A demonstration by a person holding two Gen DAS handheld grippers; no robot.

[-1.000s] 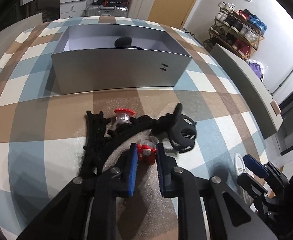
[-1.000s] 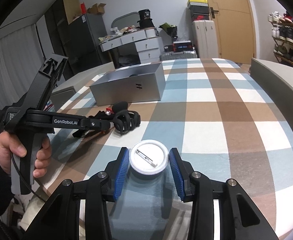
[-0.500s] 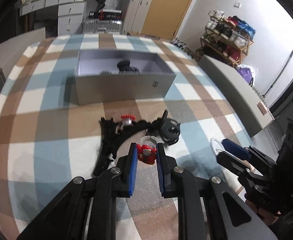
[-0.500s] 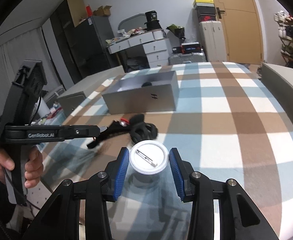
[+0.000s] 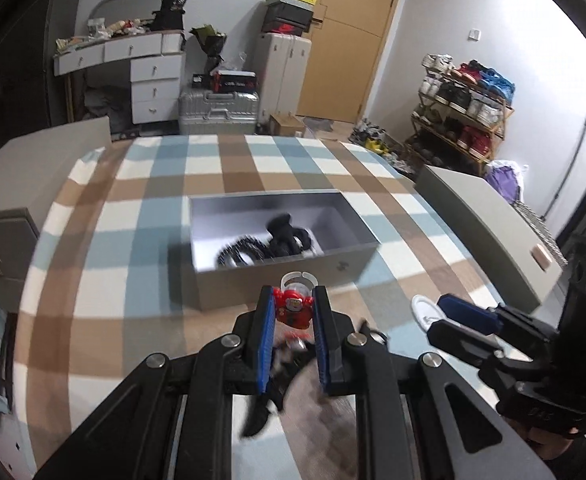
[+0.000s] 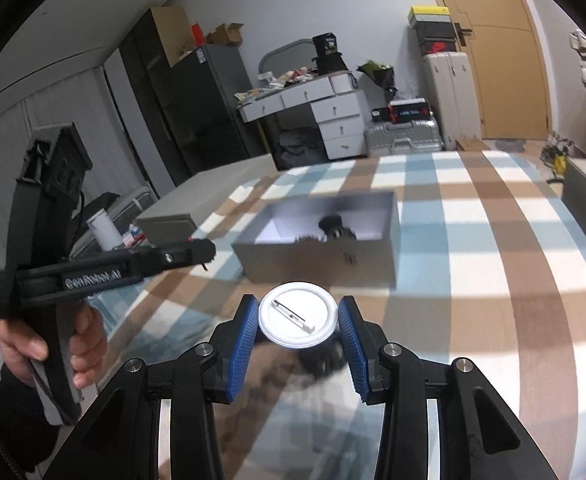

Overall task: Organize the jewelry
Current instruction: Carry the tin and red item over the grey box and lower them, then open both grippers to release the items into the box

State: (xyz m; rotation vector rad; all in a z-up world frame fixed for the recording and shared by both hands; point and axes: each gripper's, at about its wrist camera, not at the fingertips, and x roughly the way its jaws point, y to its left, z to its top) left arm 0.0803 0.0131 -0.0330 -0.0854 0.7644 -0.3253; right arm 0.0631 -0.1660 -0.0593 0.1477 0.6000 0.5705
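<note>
My left gripper (image 5: 293,312) is shut on a red toy ring (image 5: 293,309) with a clear band, held in the air just short of the grey box's front wall. The open grey box (image 5: 277,280) sits on the checked cloth with black hair accessories (image 5: 269,244) inside. My right gripper (image 6: 299,320) is shut on a round white pin badge (image 6: 297,314), pin side up, also lifted and facing the grey box (image 6: 325,264). In the left wrist view the right gripper (image 5: 449,312) shows at the right with the badge's white edge (image 5: 423,310).
Black hair pieces (image 5: 269,404) lie blurred on the cloth under my left gripper. A person's hand (image 6: 53,344) holds the left gripper's handle. Grey low cabinets (image 5: 489,228) flank the checked surface. Drawers, suitcases and a shoe rack stand behind.
Both grippers rose from the cloth and moved toward the grey box, carrying the red ring and the white badge. The black hair pieces stayed behind on the cloth.
</note>
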